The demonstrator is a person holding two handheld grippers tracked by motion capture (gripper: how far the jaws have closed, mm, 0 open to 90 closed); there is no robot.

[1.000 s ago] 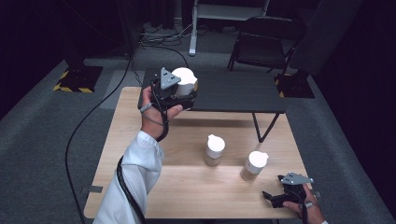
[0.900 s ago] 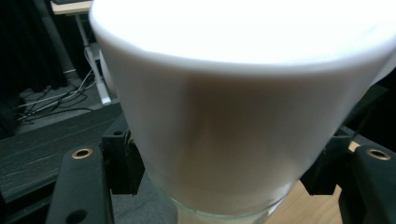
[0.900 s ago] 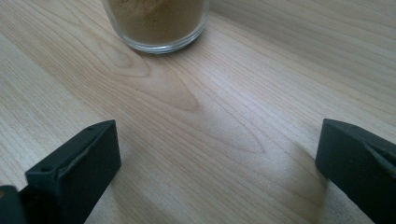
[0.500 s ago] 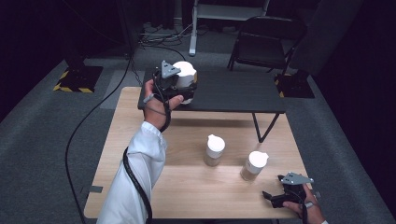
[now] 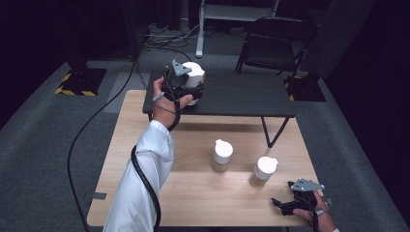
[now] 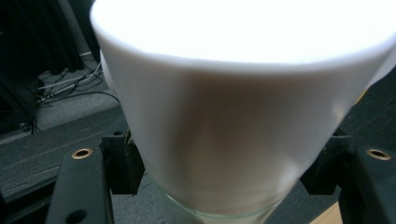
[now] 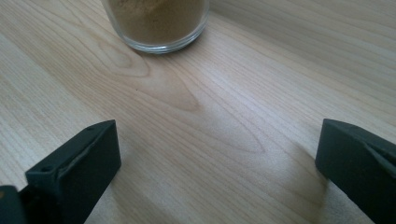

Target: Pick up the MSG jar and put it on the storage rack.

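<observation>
My left gripper (image 5: 192, 90) is shut on a glass jar with a white lid (image 5: 195, 76), held over the near left part of the black side table (image 5: 241, 96). In the left gripper view the jar's white lid (image 6: 233, 116) stands close between the two black jaws, which press on it from both sides. My right gripper (image 5: 284, 197) lies low at the front right corner of the wooden table (image 5: 193, 193), open, with bare wood between its jaws (image 7: 217, 154). A jar of brown powder (image 7: 156, 23) stands just ahead of it.
Two more white-lidded jars stand on the wooden table, one in the middle (image 5: 222, 155) and one to its right (image 5: 263, 171). A dark folding chair (image 5: 278, 43) stands behind the black table. A black cable (image 5: 96, 121) trails across the grey carpet at the left.
The left hand has carried the jar a little to the right and farther over the black table. The right gripper has stayed where it was.
</observation>
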